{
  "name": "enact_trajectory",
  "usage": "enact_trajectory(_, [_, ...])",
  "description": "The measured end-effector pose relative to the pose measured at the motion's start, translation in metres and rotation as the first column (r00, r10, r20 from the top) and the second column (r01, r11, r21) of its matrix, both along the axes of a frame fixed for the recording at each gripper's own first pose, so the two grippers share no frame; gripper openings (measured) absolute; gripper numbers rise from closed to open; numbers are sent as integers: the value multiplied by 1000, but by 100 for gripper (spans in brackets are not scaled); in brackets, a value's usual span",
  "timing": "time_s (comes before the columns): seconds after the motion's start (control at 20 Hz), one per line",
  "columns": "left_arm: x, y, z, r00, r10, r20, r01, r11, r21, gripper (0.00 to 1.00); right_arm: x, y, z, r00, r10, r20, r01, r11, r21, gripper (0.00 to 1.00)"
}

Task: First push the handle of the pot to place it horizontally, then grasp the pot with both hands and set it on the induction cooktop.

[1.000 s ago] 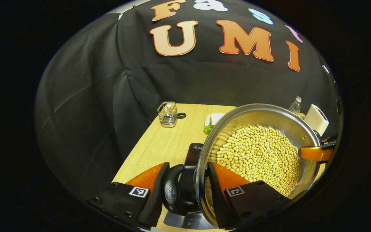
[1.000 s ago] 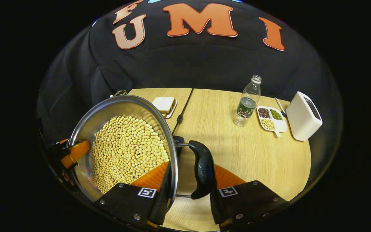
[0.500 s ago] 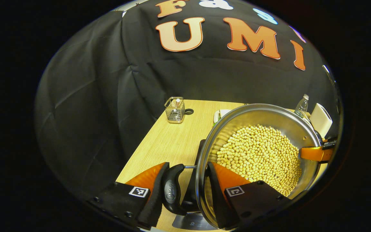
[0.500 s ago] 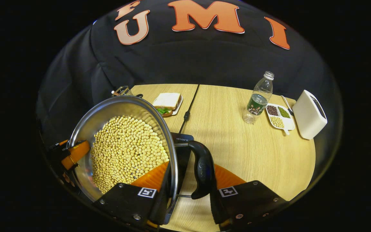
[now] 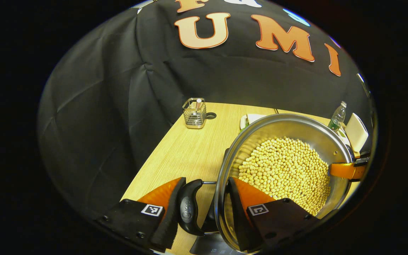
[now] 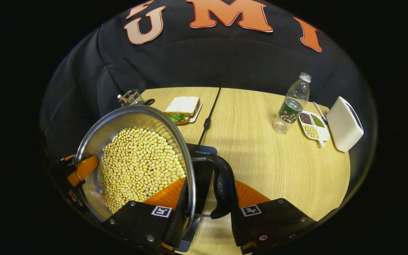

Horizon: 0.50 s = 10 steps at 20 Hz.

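A steel pot (image 5: 285, 124) full of yellow soybeans (image 6: 140, 166) is held between both grippers above the black induction cooktop (image 6: 201, 153). My left gripper (image 5: 204, 209) is shut on the pot's black left handle (image 5: 188, 209) and rim. My right gripper (image 6: 209, 203) is shut on the black right handle (image 6: 224, 186) and rim. Each view shows the other gripper across the pot: the right gripper (image 5: 345, 170) and the left gripper (image 6: 80, 170). The pot hides most of the cooktop. Whether its base touches the cooktop cannot be told.
On the wooden table (image 6: 260, 159) stand a sandwich on a plate (image 6: 182, 106), a plastic bottle (image 6: 292, 104), a divided dish of beans (image 6: 312, 124), a white box (image 6: 344, 122) and a wire basket (image 5: 194, 113). A black cable (image 6: 209, 113) runs back from the cooktop.
Both grippers carried the pot leftward over the cooktop. Less of the cooktop shows left of the pot, more shows to its right. The grips are unchanged.
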<state>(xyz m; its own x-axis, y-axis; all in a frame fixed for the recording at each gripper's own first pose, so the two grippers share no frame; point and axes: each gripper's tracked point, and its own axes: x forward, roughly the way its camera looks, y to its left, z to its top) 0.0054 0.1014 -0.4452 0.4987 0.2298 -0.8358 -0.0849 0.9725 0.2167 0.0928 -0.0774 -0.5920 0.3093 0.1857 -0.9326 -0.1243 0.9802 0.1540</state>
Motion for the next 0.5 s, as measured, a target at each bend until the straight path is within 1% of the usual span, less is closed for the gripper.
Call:
enact_trajectory(0.05, [0,1,-1,1000,9,-4,-9,1000,-4,70,0,-1,-1,1000,-4,-3,4,1000,-1,51])
enact_trajectory(0.1, [0,2,-1,1000,14,-14,-15,1000,-7,72,0,-1,0,1000,-1,-3,1,1000,-5,56])
enact_trajectory(0.15, [0,2,3,1000,18,-19,-18,1000,-11,70,0,0,2,1000,0,-6,0,1000,-8,56])
enact_trajectory(0.2, [-1,3,5,999,22,-25,-22,1000,-14,73,1,1,2,1000,1,-10,-1,1000,-10,56])
enact_trajectory(0.25, [-1,4,8,999,23,-28,-23,1000,-12,70,1,1,2,1000,2,-15,-2,1000,-9,56])
enact_trajectory(0.3, [0,4,10,999,24,-28,-24,1000,-10,70,2,0,3,1000,0,-20,-1,1000,-6,56])
enact_trajectory(0.35, [-1,2,9,999,24,-30,-25,1000,-8,73,1,-1,2,1000,1,-23,-1,1000,-3,56])
enact_trajectory(0.4, [-1,2,10,999,25,-33,-25,1000,-6,73,1,-2,1,1000,-4,-25,4,1000,-1,56])
enact_trajectory(0.45, [-3,1,9,999,21,-35,-21,1000,-2,73,0,-1,0,1000,-3,-31,3,1000,1,56])
enact_trajectory(0.5, [-3,-1,9,999,19,-37,-19,1000,1,73,0,-2,0,999,-11,-39,12,1000,4,51])
